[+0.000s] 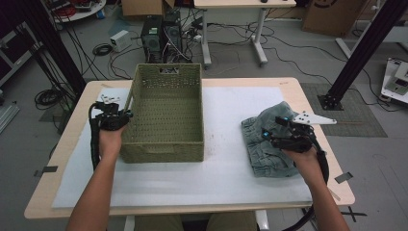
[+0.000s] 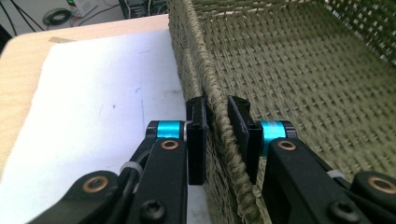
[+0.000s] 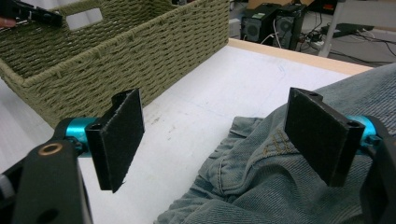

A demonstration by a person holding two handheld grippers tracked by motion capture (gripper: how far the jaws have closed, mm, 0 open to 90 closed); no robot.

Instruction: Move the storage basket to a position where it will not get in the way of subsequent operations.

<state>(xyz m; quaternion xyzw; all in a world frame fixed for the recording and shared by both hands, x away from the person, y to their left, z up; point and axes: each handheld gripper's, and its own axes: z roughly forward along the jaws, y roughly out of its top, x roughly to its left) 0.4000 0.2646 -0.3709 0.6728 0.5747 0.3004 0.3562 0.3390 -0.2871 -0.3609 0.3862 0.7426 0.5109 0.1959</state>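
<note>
A green woven basket [image 1: 163,113] stands left of centre on the white mat. My left gripper [image 1: 117,117] is shut on the basket's left wall [image 2: 219,116], one jaw outside and one inside the rim. Folded denim shorts [image 1: 269,142] lie at the right on the mat. Over them my right gripper [image 1: 269,135] is open, its jaws wide apart above the near left part of the denim [image 3: 261,182], with nothing between them. The basket [image 3: 116,51] stands beyond, to the left in the right gripper view.
A white mat [image 1: 226,159] covers most of the wooden table [image 1: 308,103]. Computer towers [image 1: 161,31], cables and another desk stand on the floor beyond the far edge. Black frame posts [image 1: 365,48] rise at both sides.
</note>
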